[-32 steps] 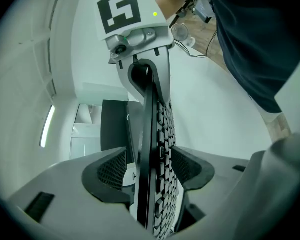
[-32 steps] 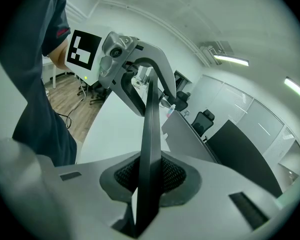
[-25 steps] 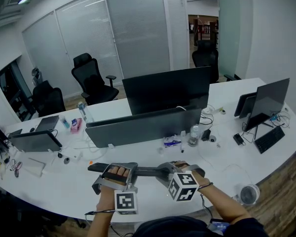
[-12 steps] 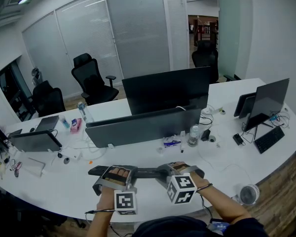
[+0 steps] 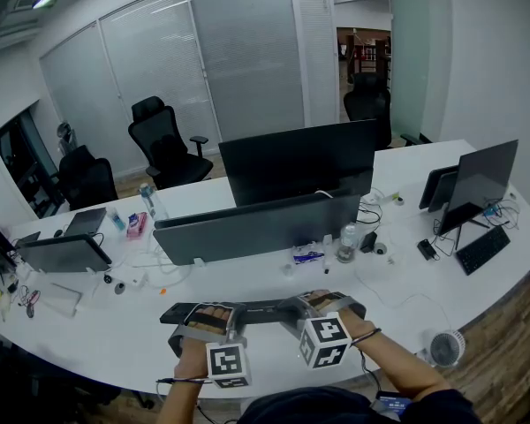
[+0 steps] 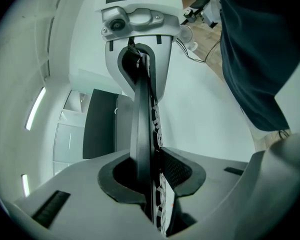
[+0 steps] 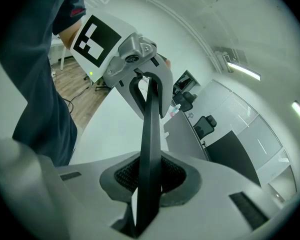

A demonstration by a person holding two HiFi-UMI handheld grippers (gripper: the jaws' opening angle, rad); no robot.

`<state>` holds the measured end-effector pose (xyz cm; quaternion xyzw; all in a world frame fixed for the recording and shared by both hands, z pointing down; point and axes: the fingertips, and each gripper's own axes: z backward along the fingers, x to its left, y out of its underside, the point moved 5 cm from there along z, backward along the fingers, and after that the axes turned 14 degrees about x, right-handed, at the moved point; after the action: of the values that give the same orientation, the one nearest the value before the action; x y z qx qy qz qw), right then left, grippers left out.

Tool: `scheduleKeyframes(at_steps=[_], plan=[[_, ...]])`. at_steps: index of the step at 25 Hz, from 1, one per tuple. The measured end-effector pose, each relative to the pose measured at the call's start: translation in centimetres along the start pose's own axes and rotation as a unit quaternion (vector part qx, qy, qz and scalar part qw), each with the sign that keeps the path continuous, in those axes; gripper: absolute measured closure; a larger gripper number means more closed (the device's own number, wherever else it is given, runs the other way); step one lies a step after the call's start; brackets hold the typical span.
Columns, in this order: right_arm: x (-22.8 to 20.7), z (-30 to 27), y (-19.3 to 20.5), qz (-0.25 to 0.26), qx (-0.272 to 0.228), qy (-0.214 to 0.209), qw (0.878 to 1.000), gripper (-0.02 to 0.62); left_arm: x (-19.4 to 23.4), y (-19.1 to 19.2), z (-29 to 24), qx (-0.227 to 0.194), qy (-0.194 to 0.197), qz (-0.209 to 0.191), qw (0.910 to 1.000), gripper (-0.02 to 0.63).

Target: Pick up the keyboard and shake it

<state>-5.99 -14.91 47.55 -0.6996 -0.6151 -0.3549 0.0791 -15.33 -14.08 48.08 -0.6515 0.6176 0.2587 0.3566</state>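
The slim black plastic keyboard (image 5: 258,308) sits at six o'clock, low at the near edge of the white curved surface (image 5: 115,343). Light, stiff and smooth-edged, it is best pinched at both ends. The right tongs (image 5: 321,302) clamp its three o'clock end. The left tongs (image 5: 205,310), wide a second ago, have just closed on its nine o'clock end.

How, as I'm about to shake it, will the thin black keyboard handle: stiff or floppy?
Probably stiff: the thin black keyboard runs straight between the left claw, which has just been closing onto it, and the right claw. Likely light, being so slim. Held near both ends, slipping seems unlikely.
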Motion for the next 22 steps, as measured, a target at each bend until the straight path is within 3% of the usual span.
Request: scheduleKeyframes(at_steps=[8,18,22], plan=[[0.50,-0.29,0.30,0.025,0.010,0.008,1.000,0.515,-0.70,-0.27,-0.24,-0.016,0.033,0.037,0.9986,0.512],[0.67,-0.46,0.25,0.060,0.021,0.012,0.998,0.509,-0.85,-0.13,-0.49,-0.033,0.038,0.056,0.9972,0.526],[0.54,-0.44,0.18,0.080,0.026,0.035,0.996,0.508,-0.65,0.03,-0.67,-0.033,0.037,0.061,0.9969,0.526]])
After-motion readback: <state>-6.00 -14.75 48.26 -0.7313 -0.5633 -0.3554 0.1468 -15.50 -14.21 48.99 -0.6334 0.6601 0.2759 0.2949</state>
